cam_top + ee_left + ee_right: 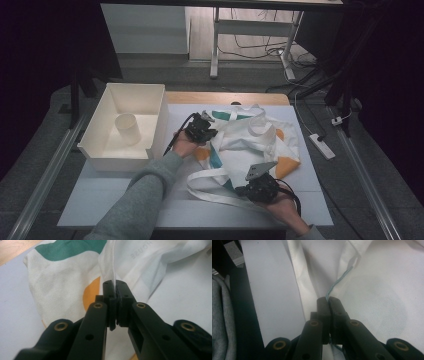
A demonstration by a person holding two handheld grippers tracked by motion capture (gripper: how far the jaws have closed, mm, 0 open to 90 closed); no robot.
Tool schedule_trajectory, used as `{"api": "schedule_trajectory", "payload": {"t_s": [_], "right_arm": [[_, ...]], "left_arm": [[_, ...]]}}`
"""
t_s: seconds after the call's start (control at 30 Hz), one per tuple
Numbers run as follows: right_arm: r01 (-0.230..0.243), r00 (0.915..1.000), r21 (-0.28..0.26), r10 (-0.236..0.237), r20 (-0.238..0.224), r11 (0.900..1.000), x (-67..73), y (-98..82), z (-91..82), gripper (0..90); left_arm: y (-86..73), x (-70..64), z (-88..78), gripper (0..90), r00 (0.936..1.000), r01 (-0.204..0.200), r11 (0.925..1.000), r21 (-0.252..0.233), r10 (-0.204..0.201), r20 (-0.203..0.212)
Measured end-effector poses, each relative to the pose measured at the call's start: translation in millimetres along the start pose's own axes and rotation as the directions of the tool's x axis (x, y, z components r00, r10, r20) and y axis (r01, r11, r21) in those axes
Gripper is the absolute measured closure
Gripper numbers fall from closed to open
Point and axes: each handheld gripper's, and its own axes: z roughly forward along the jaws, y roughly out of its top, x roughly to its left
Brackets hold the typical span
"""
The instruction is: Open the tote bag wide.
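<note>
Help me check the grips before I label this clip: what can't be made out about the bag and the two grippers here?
- Tote bag, high view: crumpled, so its opening and full print stay hidden in folds.
- Left gripper, left gripper view: shut on a fold of white cloth; the layers pinched cannot be counted.
- Right gripper, right gripper view: shut on cloth at a teal thread; the jaws hide its lower end.

White cloth tote bag (pixel 250 142) w/ teal & orange patches, crumpled on table, straps loose.

A white cup (pixel 127 128) stands upright inside the cream bin (pixel 155 131).
</note>
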Motion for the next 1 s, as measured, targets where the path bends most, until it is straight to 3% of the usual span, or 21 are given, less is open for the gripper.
{"api": "schedule_trajectory", "payload": {"t_s": [0.1,0.17,0.23,0.33,0.6,1.0], "right_arm": [[0.001,1.0000,-0.004,-0.001,0.001,1.000,0.4,-0.2,-0.4,86.7],[0.005,1.0000,-0.011,-0.005,0.003,1.000,1.1,-0.2,-1.5,83.7],[0.004,0.9999,-0.033,-0.004,0.012,0.999,2.1,-0.1,-4.2,74.4],[-0.009,0.9999,-0.101,0.010,0.007,0.995,1.2,0.4,-12.1,64.1],[-0.031,0.9929,-0.237,0.057,0.104,0.971,-7.7,-4.1,-35.8,52.8],[-0.046,0.9720,-0.276,0.106,0.210,0.960,-25.3,-18.5,-45.1,51.9]], "left_arm": [[1.0,-1.6,-4.3,81.2,0.9999,-0.008,0.9998,-0.016,0.009,0.015],[1.5,-2.1,-9.5,69.3,0.9993,-0.004,0.9991,-0.042,0.006,0.038],[1.7,-3.5,-16.5,58.4,0.9988,0.002,0.9977,-0.068,0.001,0.048],[1.1,-6.3,-29.3,49.1,0.9988,0.002,0.9948,-0.102,0.003,0.049],[-6.6,-18.3,-61.9,42.8,0.9949,-0.026,0.9905,-0.135,0.039,0.093],[-21.2,-34.3,-81.3,40.3,0.9841,-0.064,0.9909,-0.119,0.082,0.157]]}}
